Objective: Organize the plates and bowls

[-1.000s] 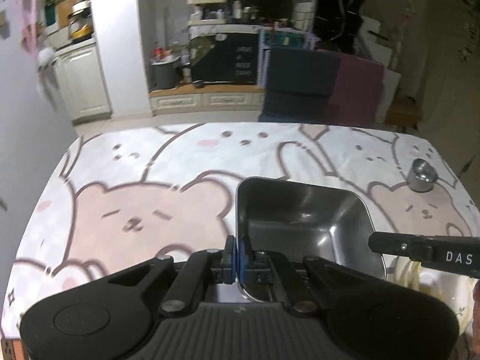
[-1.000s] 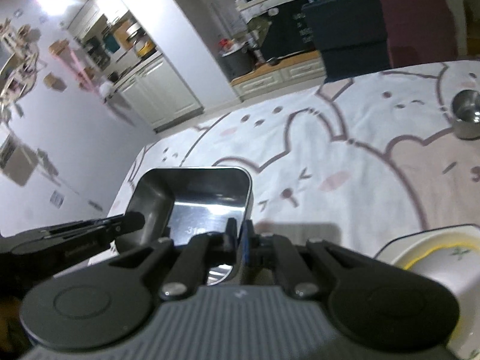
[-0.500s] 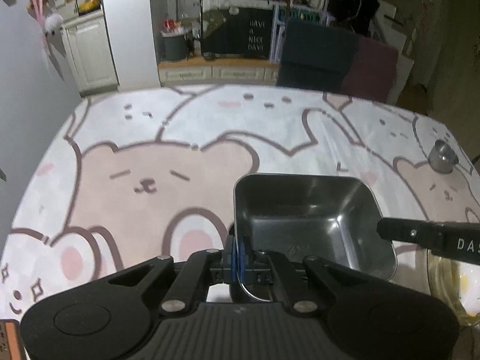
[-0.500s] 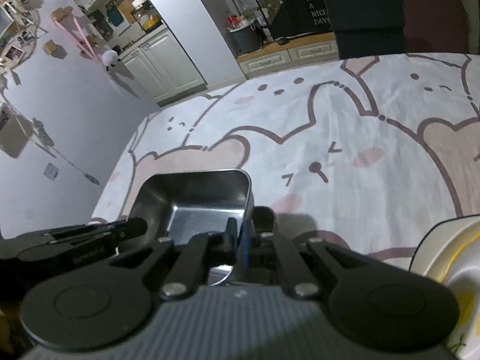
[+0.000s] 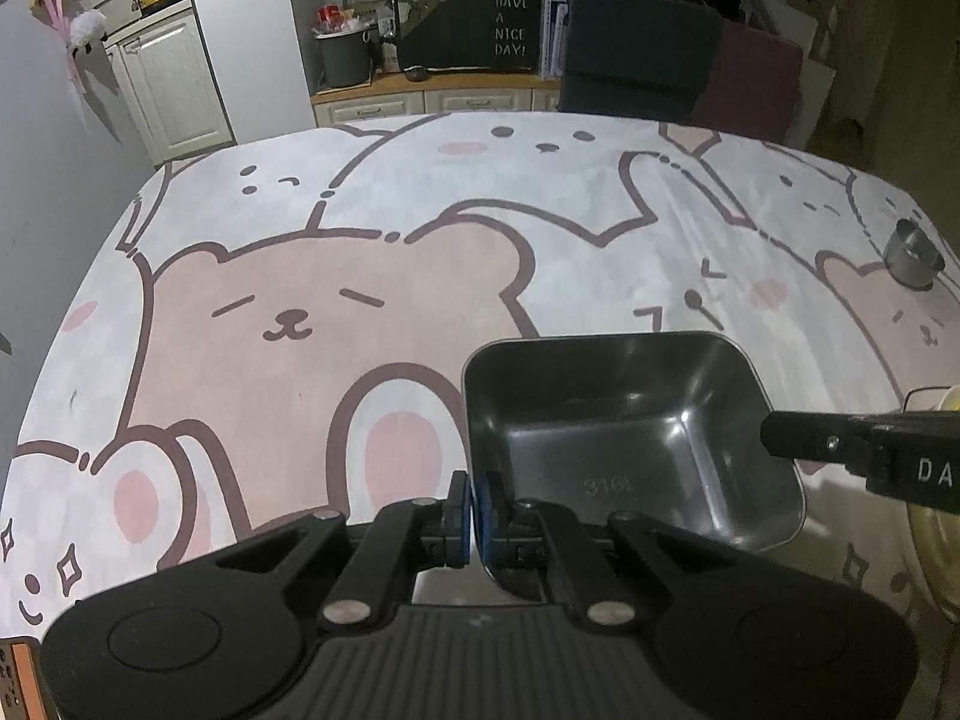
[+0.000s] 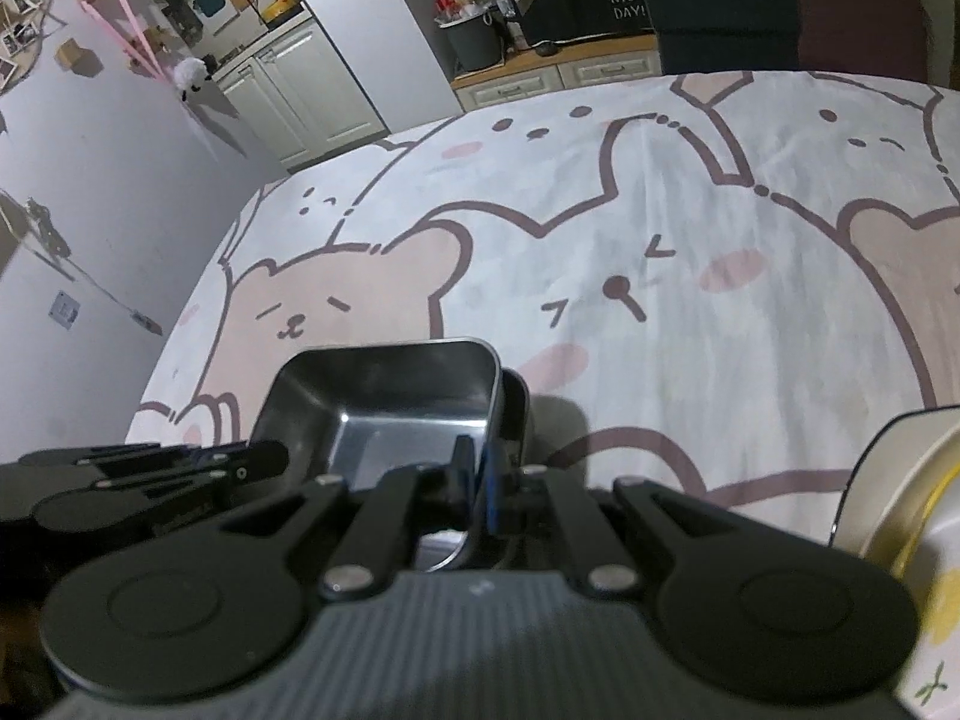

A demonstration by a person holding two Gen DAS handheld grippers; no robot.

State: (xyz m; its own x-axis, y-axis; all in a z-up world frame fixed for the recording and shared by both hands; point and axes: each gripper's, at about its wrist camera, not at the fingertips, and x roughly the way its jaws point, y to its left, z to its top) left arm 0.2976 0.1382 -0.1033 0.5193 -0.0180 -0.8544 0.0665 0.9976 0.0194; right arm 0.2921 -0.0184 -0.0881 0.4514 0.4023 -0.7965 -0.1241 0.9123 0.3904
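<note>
A square steel bowl is gripped from two sides low over the bear-print tablecloth. My left gripper is shut on its near left rim. My right gripper is shut on the bowl's right rim, and one of its fingers reaches in from the right in the left wrist view. The left gripper's fingers show at the left of the right wrist view. Whether the bowl's bottom touches the cloth I cannot tell.
A white plate with a yellow band lies close to the bowl's right, also at the edge in the left wrist view. A small steel cup stands far right. Dark chairs line the table's far side.
Both grippers have sunk toward the table with the steel bowl still held between them, and both views now tilt further down onto the cloth.
</note>
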